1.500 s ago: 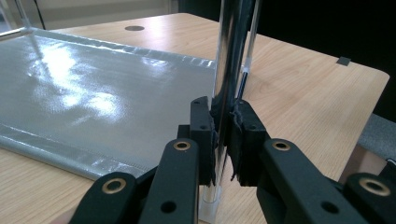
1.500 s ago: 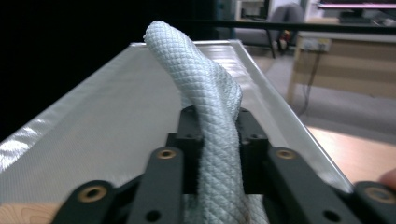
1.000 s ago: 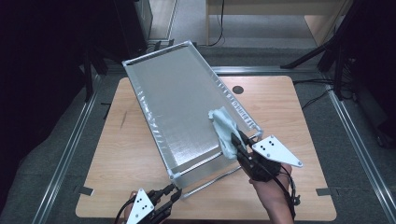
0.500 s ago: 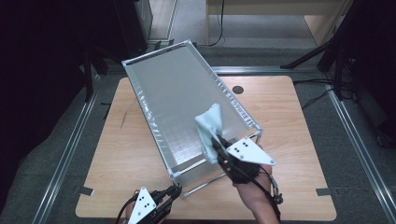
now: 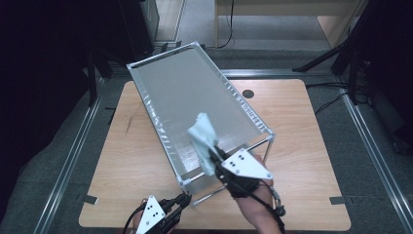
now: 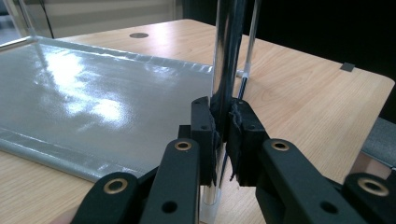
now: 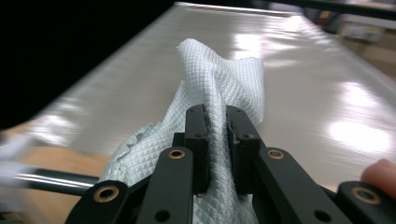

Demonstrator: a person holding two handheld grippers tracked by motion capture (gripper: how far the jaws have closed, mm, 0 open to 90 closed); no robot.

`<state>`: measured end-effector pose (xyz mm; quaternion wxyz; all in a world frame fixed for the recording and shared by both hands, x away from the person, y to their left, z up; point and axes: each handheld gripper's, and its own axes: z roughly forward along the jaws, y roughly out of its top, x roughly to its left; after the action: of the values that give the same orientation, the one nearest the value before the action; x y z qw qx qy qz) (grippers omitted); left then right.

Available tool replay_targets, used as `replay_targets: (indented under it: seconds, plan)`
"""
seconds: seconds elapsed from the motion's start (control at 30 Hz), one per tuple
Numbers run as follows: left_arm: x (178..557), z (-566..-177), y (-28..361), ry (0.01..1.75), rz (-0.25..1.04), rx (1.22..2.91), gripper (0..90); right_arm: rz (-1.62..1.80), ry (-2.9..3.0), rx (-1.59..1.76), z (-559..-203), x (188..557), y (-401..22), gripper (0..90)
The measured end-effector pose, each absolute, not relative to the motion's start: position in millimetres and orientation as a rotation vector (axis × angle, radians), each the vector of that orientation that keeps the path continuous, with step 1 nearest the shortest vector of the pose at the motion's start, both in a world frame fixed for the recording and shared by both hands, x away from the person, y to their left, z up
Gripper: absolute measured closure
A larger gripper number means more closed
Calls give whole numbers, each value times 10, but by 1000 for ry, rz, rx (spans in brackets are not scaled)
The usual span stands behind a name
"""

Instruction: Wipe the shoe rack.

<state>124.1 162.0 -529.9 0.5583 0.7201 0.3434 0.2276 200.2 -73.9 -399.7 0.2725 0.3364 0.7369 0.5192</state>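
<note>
Wooden table bearing a metal-framed rack; the left gripper is clamped on the rack's near corner post. The right gripper, above the rack's near end, is clamped on a white cloth.

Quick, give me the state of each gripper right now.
Left gripper: closed on the shiny metal leg of the rack.
Right gripper: closed on the pale quilted cloth, over the rack's grey top.
</note>
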Motion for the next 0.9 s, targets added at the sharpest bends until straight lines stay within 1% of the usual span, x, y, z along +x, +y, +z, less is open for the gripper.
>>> replay_targets:
  seconds: [0.27,0.37,0.43,0.47,0.5,0.57,0.7,0.77,0.9]
  plan:
    - [1245,-5295,1621,807,538,1705,825,1260,1759,1119,-3955,2378,-1469,804]
    - [1244,-5296,1624,809,537,1704,825,1311,1771,1190,-3943,2433,-1582,739]
    - [1243,-5295,1622,808,540,1705,825,1303,1815,1174,-3940,2413,-1520,649]
    - [1241,-5295,1617,809,543,1705,825,1307,1843,1168,-3936,2402,-1479,620]
    - [1240,-5295,1615,809,545,1705,826,1307,1867,1153,-3933,2386,-1436,618]
    - [1242,-5295,1616,811,542,1703,825,1327,1911,1124,-3937,2340,-1322,628]
    - [1245,-5300,1616,814,534,1695,826,1356,1983,1055,-3961,2232,-1062,704]
    - [1247,-5300,1609,815,531,1695,825,1404,2049,992,-3975,2128,-852,742]
    - [1248,-5303,1591,812,532,1693,825,1466,2121,894,-3997,1954,-549,768]
